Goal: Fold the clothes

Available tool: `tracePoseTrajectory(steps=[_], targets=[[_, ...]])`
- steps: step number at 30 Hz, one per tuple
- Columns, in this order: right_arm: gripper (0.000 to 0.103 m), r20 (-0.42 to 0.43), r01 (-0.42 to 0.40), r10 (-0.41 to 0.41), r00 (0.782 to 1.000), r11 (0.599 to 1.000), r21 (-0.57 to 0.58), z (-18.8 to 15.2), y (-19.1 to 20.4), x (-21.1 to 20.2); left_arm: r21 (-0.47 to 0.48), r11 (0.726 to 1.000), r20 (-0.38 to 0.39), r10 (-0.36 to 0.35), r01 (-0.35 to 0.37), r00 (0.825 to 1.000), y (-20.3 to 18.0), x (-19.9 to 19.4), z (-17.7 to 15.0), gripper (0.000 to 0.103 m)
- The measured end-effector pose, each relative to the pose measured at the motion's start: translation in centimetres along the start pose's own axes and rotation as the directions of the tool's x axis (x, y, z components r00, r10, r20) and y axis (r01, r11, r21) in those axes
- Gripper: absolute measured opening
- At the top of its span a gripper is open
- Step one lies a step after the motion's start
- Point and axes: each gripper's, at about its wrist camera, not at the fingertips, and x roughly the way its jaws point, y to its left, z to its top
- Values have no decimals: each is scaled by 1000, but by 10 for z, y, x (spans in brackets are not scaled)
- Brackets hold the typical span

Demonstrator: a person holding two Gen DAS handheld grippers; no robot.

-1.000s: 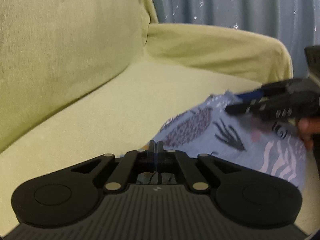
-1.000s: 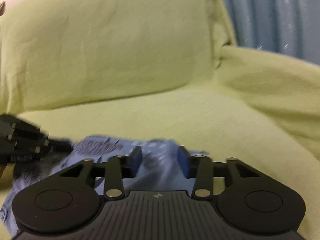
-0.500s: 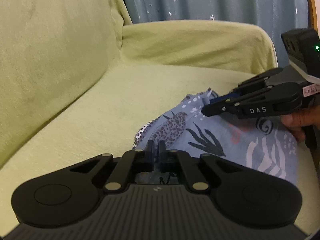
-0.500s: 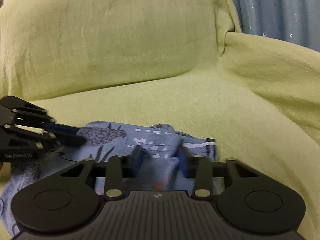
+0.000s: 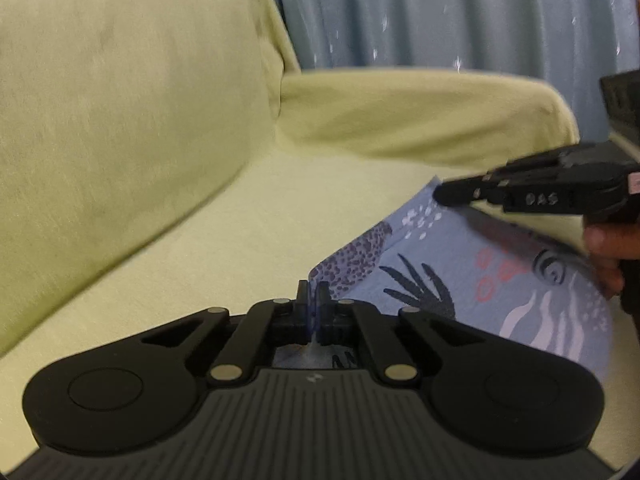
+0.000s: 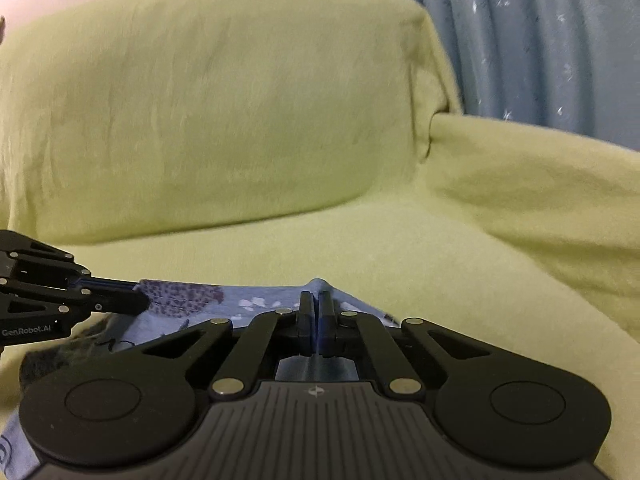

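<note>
A light-blue patterned garment (image 5: 472,276) with dark leaf and spot prints is held stretched above the green sofa seat (image 5: 240,216). My left gripper (image 5: 312,292) is shut on its near left corner. My right gripper (image 6: 317,304) is shut on the other top corner of the garment (image 6: 208,300). In the left wrist view the right gripper (image 5: 444,194) shows at the right, pinching the cloth edge. In the right wrist view the left gripper (image 6: 136,300) shows at the left, also on the edge.
The sofa backrest (image 6: 224,120) and armrest (image 5: 420,116) are covered in yellow-green fabric. A blue curtain (image 5: 440,12) hangs behind the sofa. A hand (image 5: 608,248) holds the right gripper's handle.
My right gripper has shut on the garment's corner. Both grippers have pulled the top edge taut and lifted it, so the cloth now hangs flat between them.
</note>
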Motion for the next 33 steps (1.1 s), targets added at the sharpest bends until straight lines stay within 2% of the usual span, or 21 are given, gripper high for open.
tracePoseTrajectory(steps=[3,5,6,7,10,11,13,16,17,19,20,22,23,25,27,30,31,33], targets=[[0,-29,4,-4,1000,1000,-8,-4,1,7,14,1000,-68,-1,2,998,0,17,-3,2],[1,-72,1,-2,997,1000,-8,-9,0,15,-6,1000,-65,28,-28,998,3,15,-4,13],[1,-82,0,0,997,1000,-2,-11,-1,16,-15,999,-70,39,-40,997,7,13,-5,26],[1,-90,-1,1,996,1000,4,-13,-3,18,-23,998,-75,50,-52,996,11,11,-5,32],[18,-54,22,-22,998,1000,5,-11,-4,5,-42,994,-73,97,-100,993,21,-2,-7,31],[20,-58,1,-1,998,1000,1,-12,-1,3,-47,992,-71,114,-118,991,24,-7,-8,30],[19,-67,-41,41,997,999,-4,-15,5,-3,-76,989,-56,125,-130,991,26,-21,-9,28],[19,-81,-105,103,991,994,-12,-19,14,-11,-140,989,-33,44,-48,998,14,-43,-14,28],[19,-85,-126,124,989,992,-15,-20,17,-14,-140,990,-50,-3,-4,999,5,-46,-20,28],[19,-95,-168,165,982,986,-19,-23,24,-20,-51,998,-102,-27,22,994,-14,-43,-30,26],[19,-99,-189,186,978,982,-21,-24,27,-22,3,1000,-122,2,-2,993,-20,-42,-37,26],[18,-111,-229,224,968,973,-29,-27,33,-27,-35,999,-119,27,-31,993,-9,-45,-44,26],[19,-137,-233,222,965,970,-71,-31,37,-25,-49,997,-121,49,-55,991,-2,-45,-46,27],[19,-182,-206,174,968,962,-177,-42,40,-22,-58,993,-131,98,-106,986,11,-47,-51,29],[20,-174,-150,113,978,965,-217,-43,28,-25,-92,991,-133,85,-97,988,19,-48,-51,29],[20,-168,-26,0,986,988,-152,-39,-7,-31,-45,990,-147,125,-132,981,10,-52,-46,29],[24,-169,23,-43,985,993,-120,-37,-21,-33,-26,988,-151,145,-151,978,6,-53,-43,29],[24,-163,95,-103,981,994,-59,-37,-40,-44,12,985,-145,169,-169,975,-7,-59,-40,28]])
